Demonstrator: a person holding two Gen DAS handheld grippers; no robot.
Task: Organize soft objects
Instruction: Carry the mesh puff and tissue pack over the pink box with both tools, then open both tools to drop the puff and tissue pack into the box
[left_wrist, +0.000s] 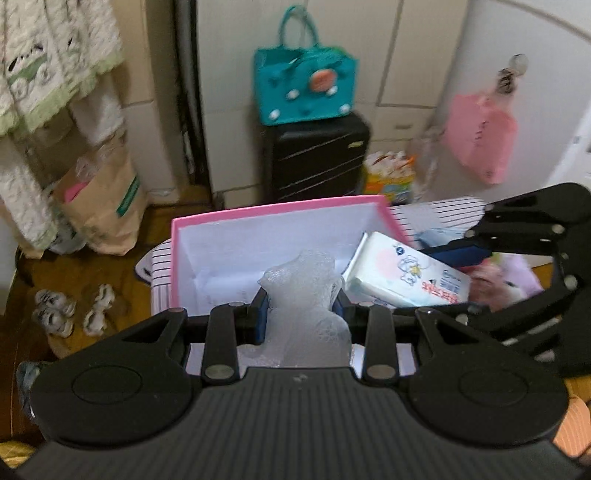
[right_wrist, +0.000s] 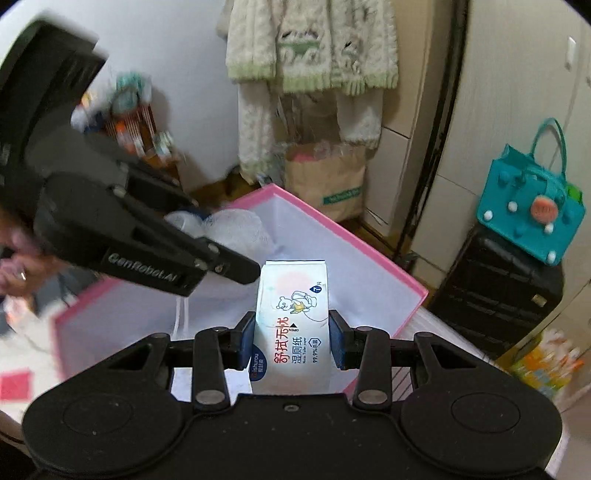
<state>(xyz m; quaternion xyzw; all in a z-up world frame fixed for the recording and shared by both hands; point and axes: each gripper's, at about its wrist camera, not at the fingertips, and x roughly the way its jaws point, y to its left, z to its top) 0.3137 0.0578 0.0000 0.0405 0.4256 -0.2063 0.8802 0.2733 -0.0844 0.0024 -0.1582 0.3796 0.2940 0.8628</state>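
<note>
My left gripper (left_wrist: 301, 314) is shut on a white mesh bath puff (left_wrist: 306, 295), which bulges up between the blue pads above the pink-rimmed box (left_wrist: 280, 208). My right gripper (right_wrist: 291, 339) is shut on a white pack of wet wipes (right_wrist: 293, 317) with red characters and a bear drawing, held over the same box (right_wrist: 369, 251). In the left wrist view the wipes pack (left_wrist: 402, 275) crosses the box's right rim, with the right gripper (left_wrist: 461, 254) behind it. In the right wrist view the left gripper (right_wrist: 236, 267) reaches in from the left with the puff (right_wrist: 236, 225) beyond it.
The box rests on a striped cloth (left_wrist: 436, 214). Behind it stand a black suitcase (left_wrist: 317, 158) with a teal bag (left_wrist: 304, 86) on top, a paper bag (left_wrist: 101, 206) and hanging knitwear (right_wrist: 314, 48). A pink bag (left_wrist: 480, 136) hangs at right. Small plush items (left_wrist: 55, 310) lie on the wooden floor.
</note>
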